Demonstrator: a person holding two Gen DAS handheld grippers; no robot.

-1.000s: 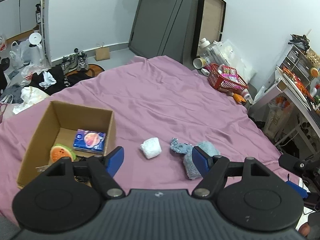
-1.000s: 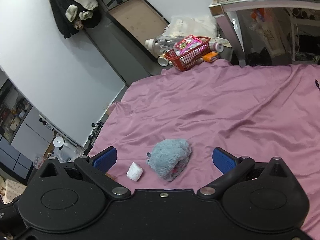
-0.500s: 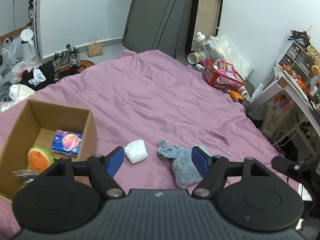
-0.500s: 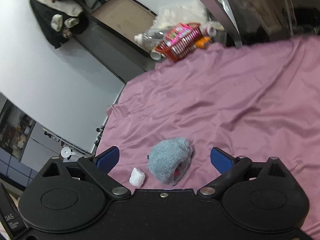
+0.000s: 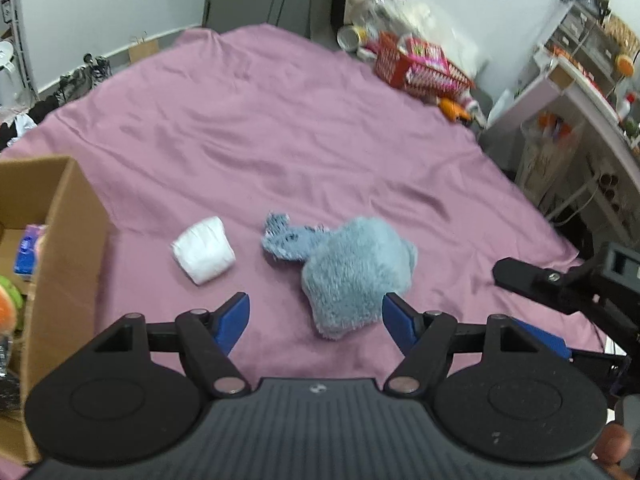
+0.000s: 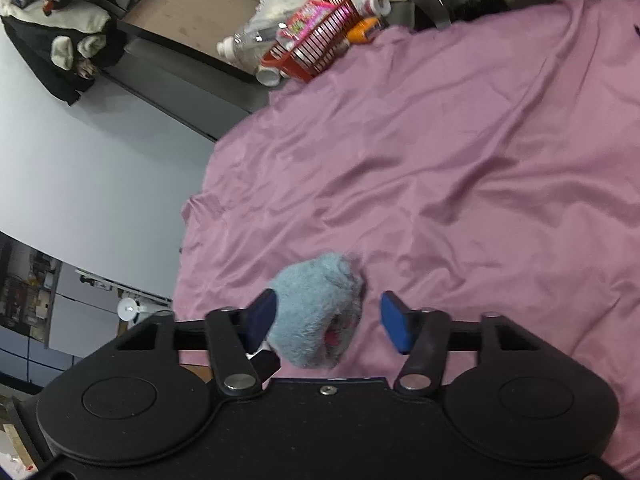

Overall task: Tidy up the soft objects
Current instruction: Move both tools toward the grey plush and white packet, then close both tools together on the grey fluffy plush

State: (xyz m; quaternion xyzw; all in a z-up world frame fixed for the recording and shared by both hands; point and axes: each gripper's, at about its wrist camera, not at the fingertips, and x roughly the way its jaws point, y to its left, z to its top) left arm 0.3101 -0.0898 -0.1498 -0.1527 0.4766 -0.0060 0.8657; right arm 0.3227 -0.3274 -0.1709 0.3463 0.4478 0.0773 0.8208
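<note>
Purple sheets cover the bed (image 5: 280, 128) that fills both views, wrinkled across the middle. At its far corner sits a red basket (image 5: 416, 66) packed with bright packets, beside a clear bottle (image 6: 248, 46) and a framed board leaning on the wall. A desk (image 5: 580, 92) crowded with small things stands along the right side of the left wrist view.

On the sheet lies a fluffy blue plush toy (image 5: 352, 268), with a flatter, darker blue part stretched out toward a small white bundle (image 5: 204, 250) that lies just beside it, not touching. A cardboard box (image 5: 60, 240) stands open at the left edge of the bed, with a blue packet (image 5: 30, 252) and something orange and green inside.

The left tool (image 5: 316, 318) has its blue fingers spread wide, low over the sheet, near the plush toy's closest end. The right tool (image 6: 328, 322) is also spread apart, with the plush toy (image 6: 316, 308) lying between its fingers; its left finger (image 6: 262, 316) sits close against the fur, the other is clear of it.
</note>
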